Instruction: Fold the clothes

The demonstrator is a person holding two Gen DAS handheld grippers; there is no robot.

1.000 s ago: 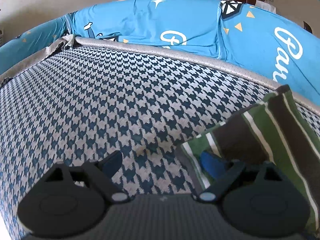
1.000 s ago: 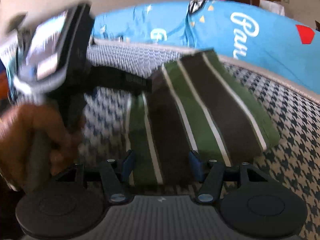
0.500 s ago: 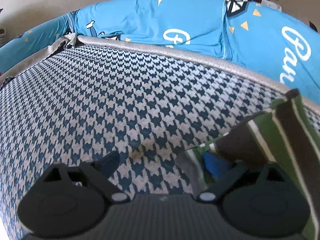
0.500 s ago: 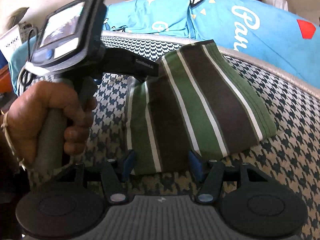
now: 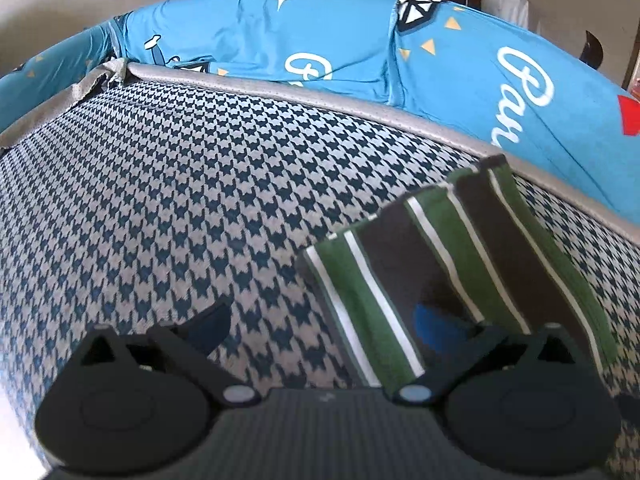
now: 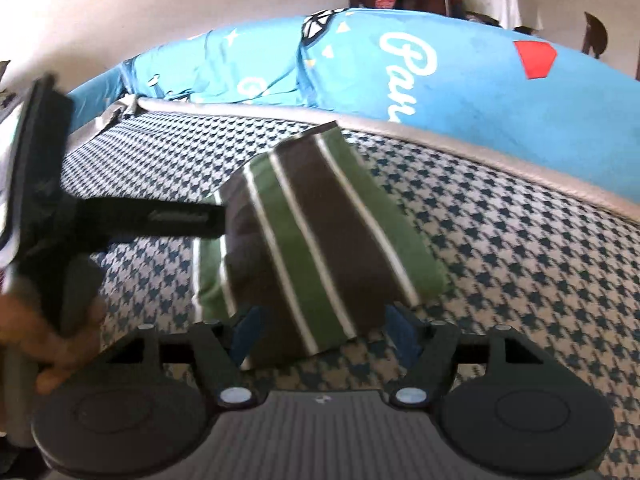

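Note:
A folded green and brown striped garment (image 5: 460,256) lies on the houndstooth cushion (image 5: 180,200). My left gripper (image 5: 320,326) is open at the garment's left edge, its right finger (image 5: 434,322) resting over the cloth and its left finger over bare cushion. In the right wrist view the same garment (image 6: 312,240) sits just ahead of my right gripper (image 6: 324,332), which is open with the garment's near edge between its fingers. The left gripper's body (image 6: 160,220) reaches in from the left, its tips hidden behind the cloth. A hand (image 6: 48,344) holds its handle.
A grey piped border (image 5: 280,88) edges the cushion at the back. Behind it lies a bright blue printed sheet (image 5: 320,40) with white lettering. Dark furniture and a white cloth (image 6: 492,0) stand far behind. Bare cushion stretches to the left (image 5: 100,220) and right (image 6: 540,280).
The garment now lies flatter and shows more fully in the left wrist view. The left gripper has shifted toward it. The right gripper has closed in, so the near edge sits between its fingers.

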